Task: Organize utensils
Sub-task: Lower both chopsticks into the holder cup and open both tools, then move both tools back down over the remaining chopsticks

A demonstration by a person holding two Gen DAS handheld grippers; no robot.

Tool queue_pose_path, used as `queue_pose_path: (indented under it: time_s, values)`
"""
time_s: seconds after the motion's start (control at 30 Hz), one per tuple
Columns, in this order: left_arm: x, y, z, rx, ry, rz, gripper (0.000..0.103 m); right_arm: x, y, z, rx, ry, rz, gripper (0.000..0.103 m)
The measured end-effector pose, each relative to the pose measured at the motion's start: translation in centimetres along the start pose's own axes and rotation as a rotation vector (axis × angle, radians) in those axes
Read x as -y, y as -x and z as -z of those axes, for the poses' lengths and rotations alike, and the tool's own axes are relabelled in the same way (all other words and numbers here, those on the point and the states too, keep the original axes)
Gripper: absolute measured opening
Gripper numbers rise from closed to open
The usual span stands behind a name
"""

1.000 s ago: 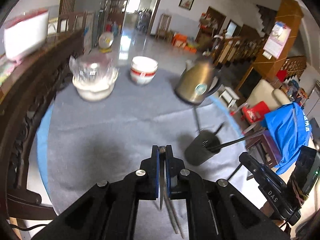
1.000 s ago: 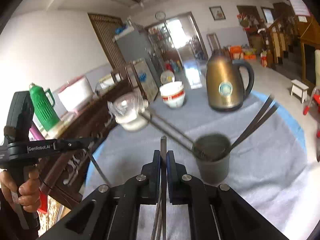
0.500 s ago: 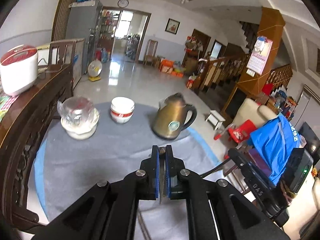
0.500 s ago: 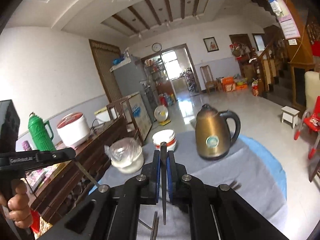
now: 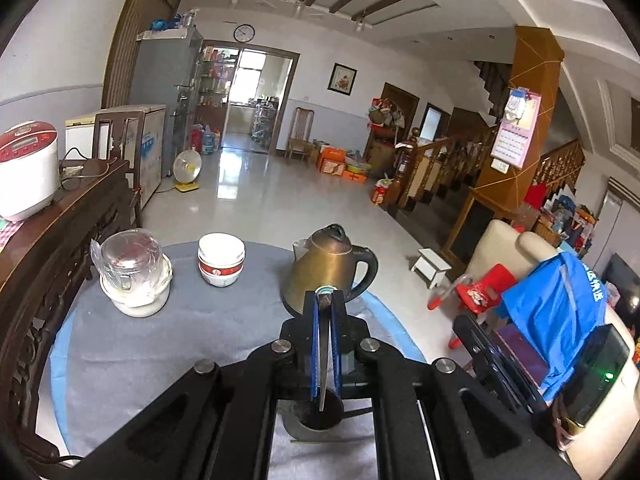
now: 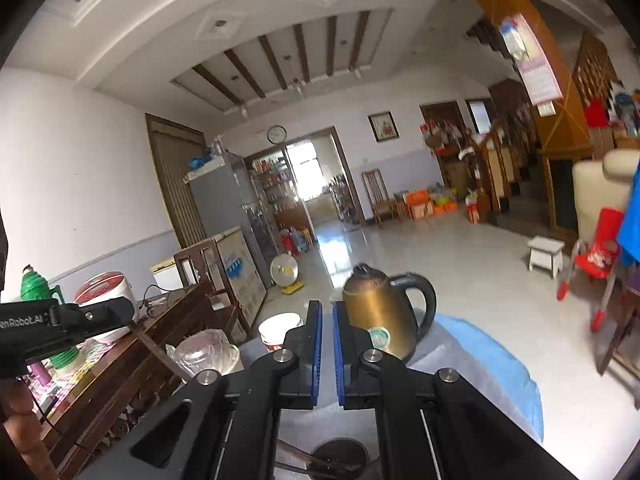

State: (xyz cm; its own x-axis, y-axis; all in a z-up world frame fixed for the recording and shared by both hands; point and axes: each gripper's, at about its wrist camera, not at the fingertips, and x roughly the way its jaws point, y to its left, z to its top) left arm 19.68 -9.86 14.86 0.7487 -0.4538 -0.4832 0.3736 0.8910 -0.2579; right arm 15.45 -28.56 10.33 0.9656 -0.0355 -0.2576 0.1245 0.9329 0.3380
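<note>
My left gripper (image 5: 323, 304) is shut on a thin metal chopstick (image 5: 322, 364) that hangs down between the blue pads, its lower tip over the mouth of the dark utensil cup (image 5: 318, 420) on the grey tablecloth. My right gripper (image 6: 327, 308) is slightly open with nothing between its pads. The cup also shows in the right wrist view (image 6: 340, 456), below the jaws, with chopsticks (image 6: 300, 456) in it. The left gripper's body (image 6: 68, 320) shows at the left edge of the right wrist view, holding a chopstick.
A brass kettle (image 5: 328, 268) stands behind the cup. A red-and-white bowl stack (image 5: 221, 258) and a wrapped glass jar on a white bowl (image 5: 134, 276) stand at the far left of the round table (image 5: 120, 352). A dark wooden sideboard (image 5: 44, 264) lines the left.
Both grippers tilted up and moved over the cup. The right gripper let go of its chopstick and opened slightly; the left still holds its chopstick, now hanging over the cup.
</note>
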Motion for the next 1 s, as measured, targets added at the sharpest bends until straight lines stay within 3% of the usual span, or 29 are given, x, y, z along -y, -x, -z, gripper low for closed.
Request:
queue_pose_path:
  time_s: [0.13, 0.27, 0.53, 0.73, 0.8, 0.87, 0.93, 1.0]
  values:
    - [0.1, -2.0, 0.9, -0.035, -0.002, -0.010, 0.006, 3.4, 0.6, 0.9, -0.062, -0.069, -0.029, 0.006]
    - [0.3, -3.2, 1.1, -0.033, 0.000, -0.003, 0.006, 8.8, 1.2, 2.4, -0.169, -0.248, -0.038, 0.008]
    - [1.8, -5.3, 2.5, 0.011, -0.064, -0.065, 0.006, 17.6, -0.9, 8.5, -0.465, -0.523, 0.056, 0.010]
    - [2.1, -8.7, 4.7, -0.131, -0.141, -0.050, 0.006, 21.7, -3.4, 12.9, -0.626, -0.672, 0.130, 0.011]
    - [1.9, -8.3, 5.1, -0.136, -0.147, -0.031, 0.007, 22.2, -4.1, 13.8, -0.644, -0.683, 0.167, 0.011]
    - [1.8, -7.3, 5.3, -0.118, -0.150, -0.013, 0.019, 22.9, -4.6, 14.6, -0.663, -0.696, 0.199, 0.011]
    - [1.5, -5.7, 5.3, -0.085, -0.150, -0.006, 0.039, 23.4, -5.1, 15.2, -0.685, -0.702, 0.236, 0.011]
    - [1.0, -3.7, 5.3, -0.049, -0.153, 0.012, 0.040, 24.0, -5.5, 15.7, -0.699, -0.713, 0.271, 0.011]
